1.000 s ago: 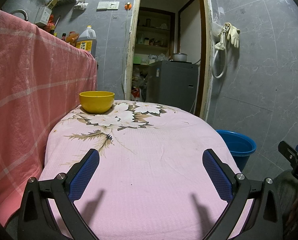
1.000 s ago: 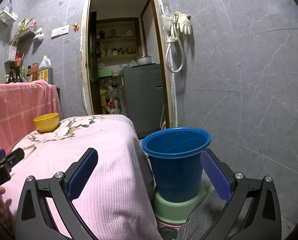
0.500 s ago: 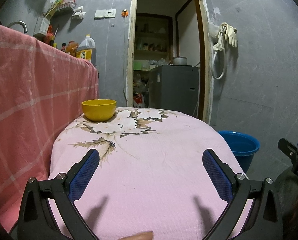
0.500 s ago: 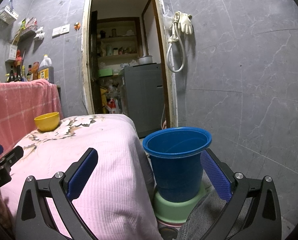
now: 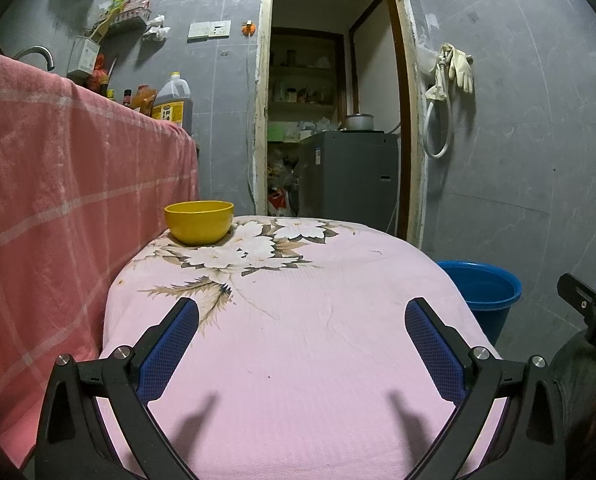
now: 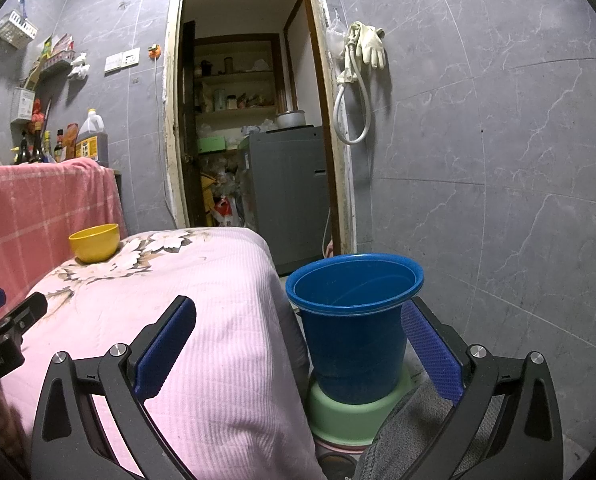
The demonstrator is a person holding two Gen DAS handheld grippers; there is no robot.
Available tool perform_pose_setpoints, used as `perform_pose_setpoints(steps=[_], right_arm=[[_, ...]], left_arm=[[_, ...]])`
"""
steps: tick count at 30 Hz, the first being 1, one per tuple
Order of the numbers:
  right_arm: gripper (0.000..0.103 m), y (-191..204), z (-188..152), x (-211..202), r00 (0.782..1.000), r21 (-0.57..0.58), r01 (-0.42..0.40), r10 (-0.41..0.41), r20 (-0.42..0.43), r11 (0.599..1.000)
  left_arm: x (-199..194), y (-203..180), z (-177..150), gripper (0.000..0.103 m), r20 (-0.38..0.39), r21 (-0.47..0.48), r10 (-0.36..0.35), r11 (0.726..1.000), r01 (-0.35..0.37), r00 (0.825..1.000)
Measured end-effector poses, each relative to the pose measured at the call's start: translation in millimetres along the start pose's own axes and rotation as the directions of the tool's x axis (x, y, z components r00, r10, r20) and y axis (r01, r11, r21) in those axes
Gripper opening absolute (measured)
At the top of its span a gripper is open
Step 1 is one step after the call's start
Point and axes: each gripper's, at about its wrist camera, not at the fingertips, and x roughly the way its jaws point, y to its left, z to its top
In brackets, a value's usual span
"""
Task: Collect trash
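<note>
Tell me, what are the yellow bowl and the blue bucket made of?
The yellow bowl looks like smooth plastic or melamine: even colour, soft sheen. The blue bucket looks like plastic: thin rolled rim, dull shine. I can't be sure from pictures alone.

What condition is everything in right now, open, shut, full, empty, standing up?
Left gripper: jaws wide open, holding nothing.
Right gripper: jaws wide open, holding nothing.
Yellow bowl: upright on the flowered cloth; contents hidden.
Blue bucket: upright on a green basin, looks empty.
</note>
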Motion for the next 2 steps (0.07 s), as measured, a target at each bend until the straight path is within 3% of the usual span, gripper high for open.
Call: perform_pose_setpoints(steps=[2], right_arm=[[0.103,-0.2,0.1,0.3,1.0,-0.001,0.0,0.0,-0.001,1.0]], left_arm=[[0.3,0.9,-0.4,0.101,-0.002,-0.002,-0.001,1.0,0.001,1.0]])
